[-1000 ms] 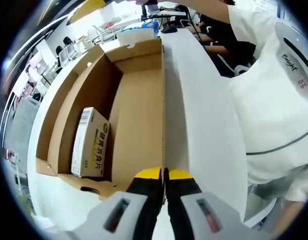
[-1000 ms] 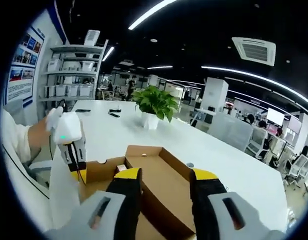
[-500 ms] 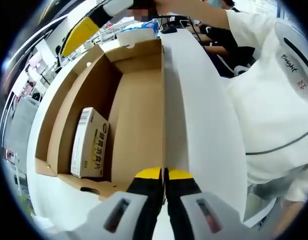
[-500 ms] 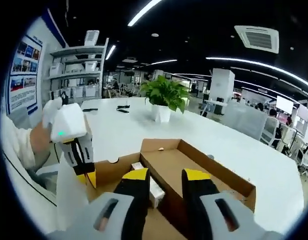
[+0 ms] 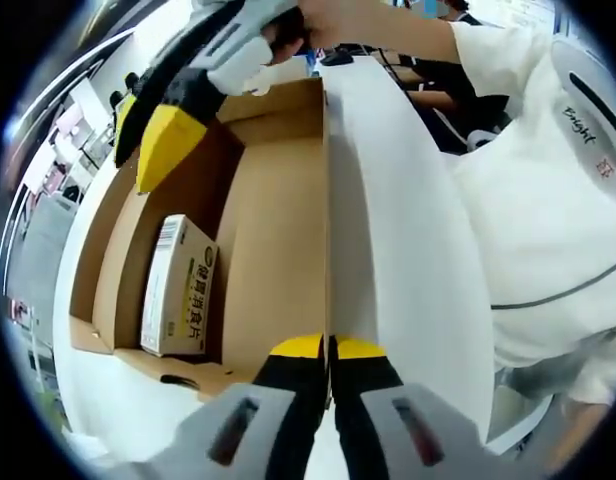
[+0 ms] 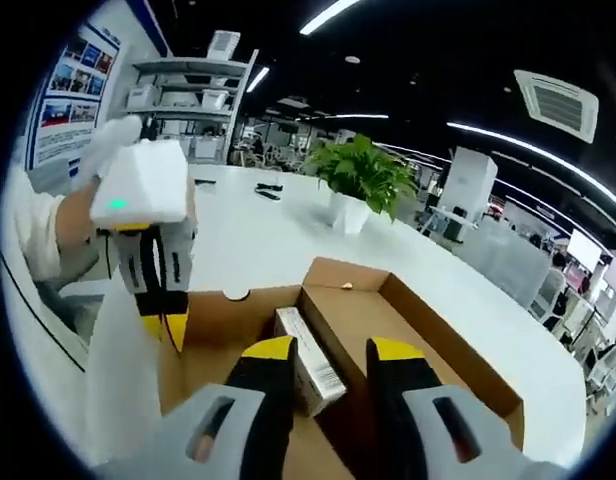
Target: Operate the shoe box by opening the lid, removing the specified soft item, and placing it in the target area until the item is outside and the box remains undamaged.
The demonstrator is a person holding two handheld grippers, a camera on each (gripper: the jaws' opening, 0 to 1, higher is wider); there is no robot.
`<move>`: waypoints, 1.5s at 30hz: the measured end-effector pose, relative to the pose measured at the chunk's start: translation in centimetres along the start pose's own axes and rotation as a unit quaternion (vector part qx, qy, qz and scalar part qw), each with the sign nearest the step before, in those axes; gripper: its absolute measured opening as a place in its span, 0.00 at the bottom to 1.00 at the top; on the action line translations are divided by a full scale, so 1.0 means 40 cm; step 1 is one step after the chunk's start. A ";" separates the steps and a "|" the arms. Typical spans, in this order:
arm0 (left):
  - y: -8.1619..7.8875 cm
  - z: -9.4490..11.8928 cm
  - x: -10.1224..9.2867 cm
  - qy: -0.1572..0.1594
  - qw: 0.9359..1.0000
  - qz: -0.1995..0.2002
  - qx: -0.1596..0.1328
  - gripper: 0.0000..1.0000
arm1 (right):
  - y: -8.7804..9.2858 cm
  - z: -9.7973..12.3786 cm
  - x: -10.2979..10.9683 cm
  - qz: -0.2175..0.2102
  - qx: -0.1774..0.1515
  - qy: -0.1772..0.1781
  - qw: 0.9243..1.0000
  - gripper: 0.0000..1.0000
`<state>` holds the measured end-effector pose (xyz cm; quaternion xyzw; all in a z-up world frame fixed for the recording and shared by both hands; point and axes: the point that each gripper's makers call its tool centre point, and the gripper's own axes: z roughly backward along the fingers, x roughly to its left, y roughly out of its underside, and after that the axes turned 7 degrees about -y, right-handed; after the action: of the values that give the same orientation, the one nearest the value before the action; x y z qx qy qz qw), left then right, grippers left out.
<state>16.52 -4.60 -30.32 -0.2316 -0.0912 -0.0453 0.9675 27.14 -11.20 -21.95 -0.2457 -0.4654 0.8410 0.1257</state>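
Observation:
An open brown cardboard box (image 5: 278, 205) lies on the white table. Its white lid (image 5: 388, 230) stands raised, and my left gripper (image 5: 328, 346) is shut on the lid's edge. A small white carton (image 5: 178, 285) with green print and a barcode rests against the box's left wall. My right gripper (image 5: 145, 135), held by a hand, hangs over the box's far left part, above the carton. In the right gripper view its yellow-tipped jaws (image 6: 330, 362) stand open and point down at the carton (image 6: 313, 352). The left gripper (image 6: 168, 322) grips the lid (image 6: 116, 385) at the left.
A person's white shirt (image 5: 548, 200) is close to the right of the lid. The white table (image 6: 248, 240) stretches beyond the box, with a potted plant (image 6: 363, 180) and small dark items on it. Shelves (image 6: 188, 100) stand at the back.
My right gripper has come down over the box towards the carton, and its jaws have narrowed. The left gripper keeps holding the lid in the same place.

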 end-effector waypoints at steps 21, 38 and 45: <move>0.000 0.000 0.001 0.000 1.000 0.001 -0.002 0.01 | 0.064 -0.084 0.017 0.011 0.055 -0.028 0.998 0.27; -0.001 0.001 0.001 -0.002 1.000 0.004 -0.004 0.01 | 0.110 -0.113 0.030 0.019 0.083 -0.033 0.996 0.20; -0.001 0.001 0.001 -0.003 1.000 0.004 -0.004 0.01 | 0.124 -0.096 0.035 0.057 0.107 -0.045 0.992 0.18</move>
<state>16.54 -4.61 -30.27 -0.2362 -0.0932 -0.0406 0.9664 28.07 -10.47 -28.29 -0.2192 -0.3626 0.9021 0.0820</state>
